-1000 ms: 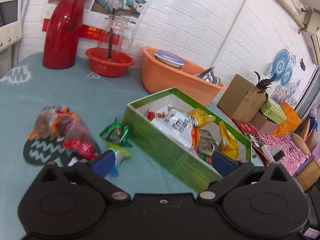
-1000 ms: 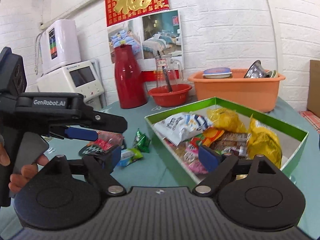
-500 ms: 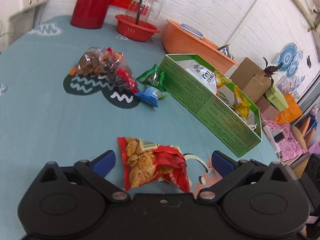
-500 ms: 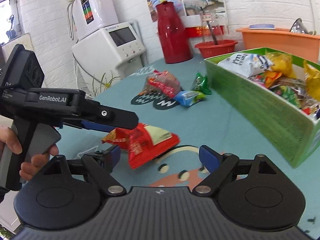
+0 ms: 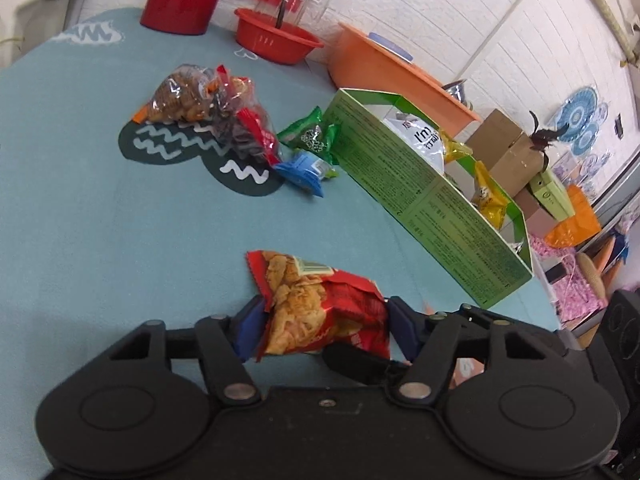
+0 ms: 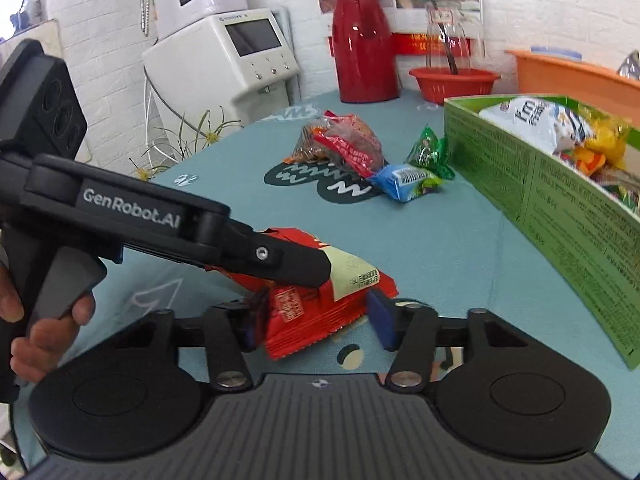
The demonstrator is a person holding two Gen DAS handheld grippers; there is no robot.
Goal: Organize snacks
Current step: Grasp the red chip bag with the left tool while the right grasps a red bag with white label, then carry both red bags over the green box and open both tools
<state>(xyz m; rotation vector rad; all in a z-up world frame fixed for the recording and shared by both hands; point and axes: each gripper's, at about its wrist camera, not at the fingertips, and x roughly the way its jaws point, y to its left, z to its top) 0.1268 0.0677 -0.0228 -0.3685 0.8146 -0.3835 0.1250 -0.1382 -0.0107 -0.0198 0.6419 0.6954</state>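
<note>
A red snack bag (image 5: 316, 304) lies on the teal tablecloth near the front edge. My left gripper (image 5: 326, 332) is shut on it, blue pads pressing both sides. In the right wrist view the same bag (image 6: 320, 300) sits between the pads of my right gripper (image 6: 316, 320), which have closed in to its sides, and the left gripper's body crosses over it. The green box (image 5: 420, 188) holds several snack packs and stands to the right. A clear bag of snacks (image 5: 200, 100), a green pack (image 5: 312, 136) and a blue pack (image 5: 304, 170) lie loose beside the box.
A red thermos (image 6: 366, 40), a red bowl (image 5: 276, 40) with a glass jar, and an orange basin (image 5: 392, 76) stand along the back wall. A white appliance (image 6: 224, 56) stands off the table's left. Cardboard boxes (image 5: 508, 152) sit beyond the green box.
Both grippers swung away from the green box down to the red snack bag near the front edge. Both sets of pads then closed in on the bag.
</note>
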